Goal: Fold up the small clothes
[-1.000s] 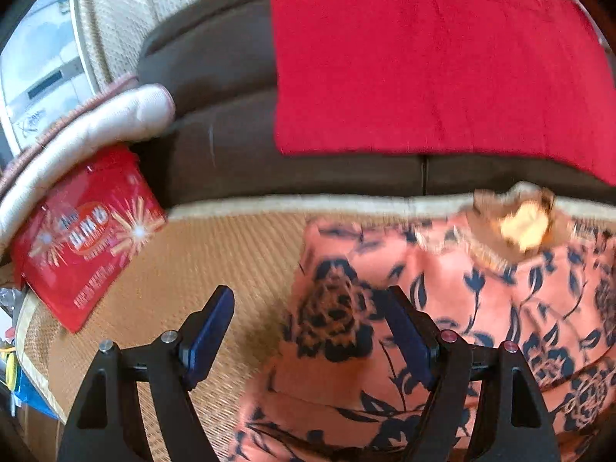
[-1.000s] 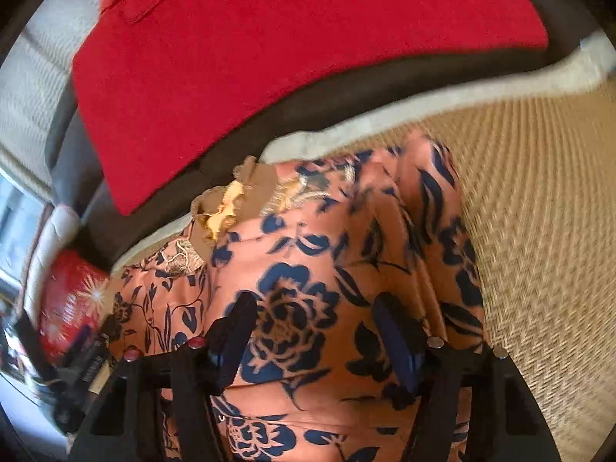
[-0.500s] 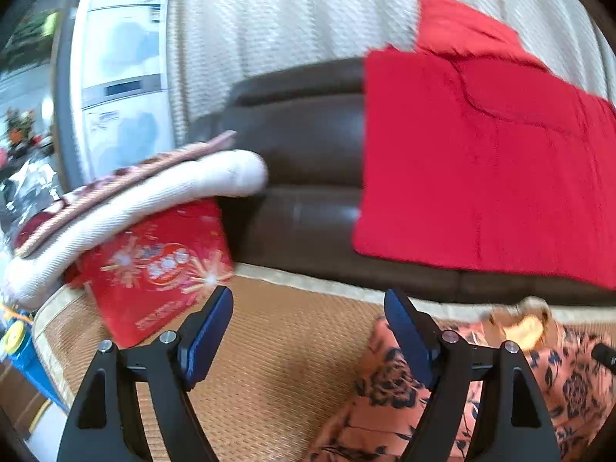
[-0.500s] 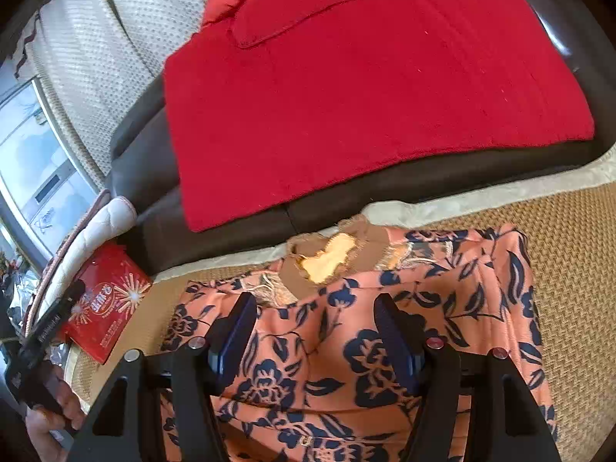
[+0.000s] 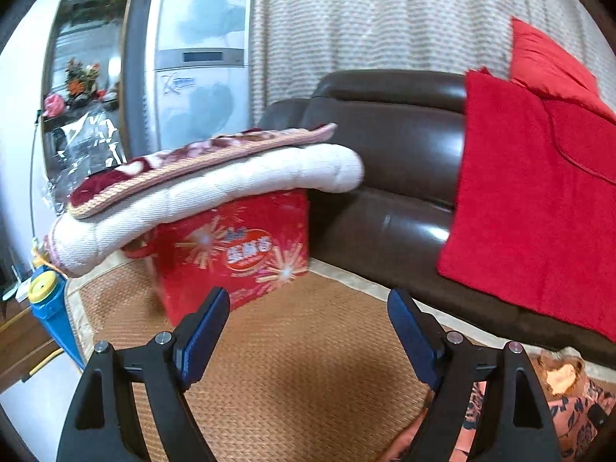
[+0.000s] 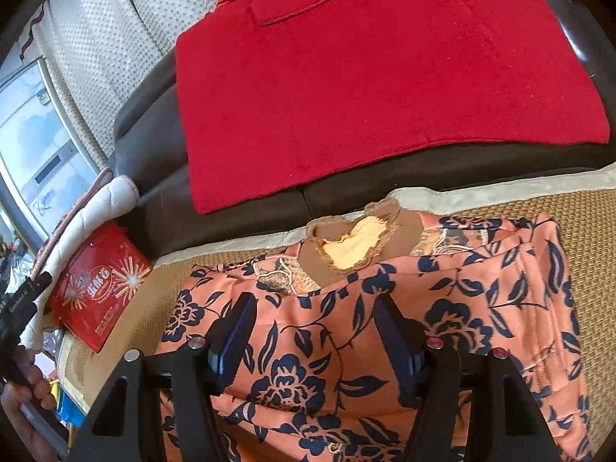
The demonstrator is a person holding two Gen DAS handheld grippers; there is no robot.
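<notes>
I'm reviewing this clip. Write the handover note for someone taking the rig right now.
Left gripper: jaws opening, nothing between them, over bare woven mat.
Right gripper: open, empty, above the floral garment.
Garment lies on the mat by the sofa, its sides look folded in, neckline toward the sofa.
Left: probably fold it again across, then set it aside.

Both wrist views downward, probably sofa-facing (image 5: 385, 161)
</notes>
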